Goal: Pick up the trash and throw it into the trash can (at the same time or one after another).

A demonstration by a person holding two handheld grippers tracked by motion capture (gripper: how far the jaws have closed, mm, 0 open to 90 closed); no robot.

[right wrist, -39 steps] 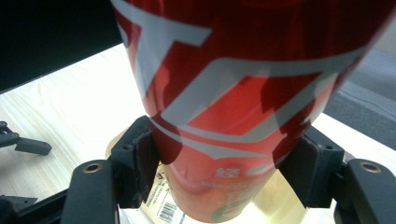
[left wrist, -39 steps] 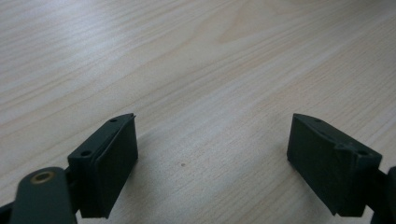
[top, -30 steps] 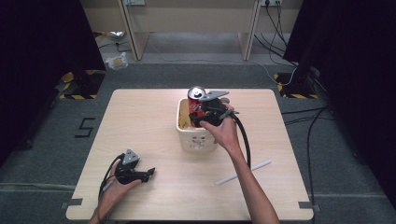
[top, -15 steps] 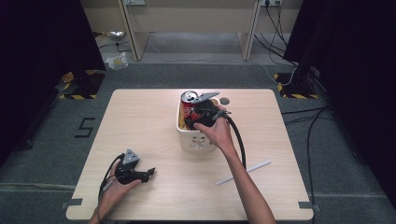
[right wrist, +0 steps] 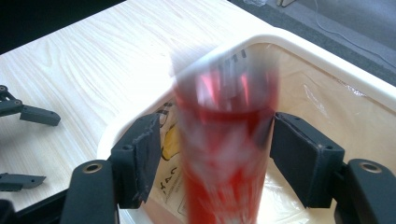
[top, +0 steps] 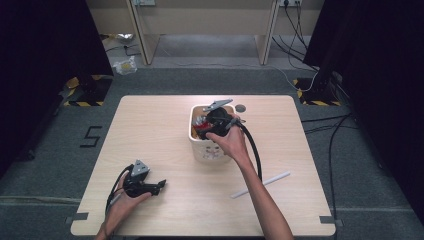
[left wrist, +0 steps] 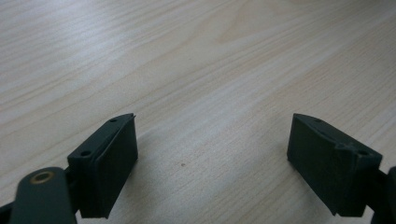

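Observation:
A red drink can (right wrist: pixel 224 149) stands upright inside the cream plastic bin (right wrist: pixel 327 56) and is smeared by motion blur, while the jaws beside it are sharp. My right gripper (right wrist: pixel 217 158) is open around the can, with a gap showing on the left side. In the high view the right gripper (top: pixel 215 122) dips into the bin (top: pixel 212 150) at mid-table, the can (top: pixel 201 127) showing red beneath it. My left gripper (top: pixel 159 186) rests on the table near the front left. Its jaws (left wrist: pixel 212 154) are open, with bare wood between them.
A white stick (top: pixel 260 185) lies on the table to the front right of the bin. A small dark disc (top: pixel 241 107) sits behind the bin. The bin holds a clear liner and a yellow-printed wrapper (right wrist: pixel 170 140). Desks and cables stand beyond the table.
The right gripper lowered the can from above the bin's rim down into the bin. The can now blurs between the parted jaws. The left gripper stayed put.

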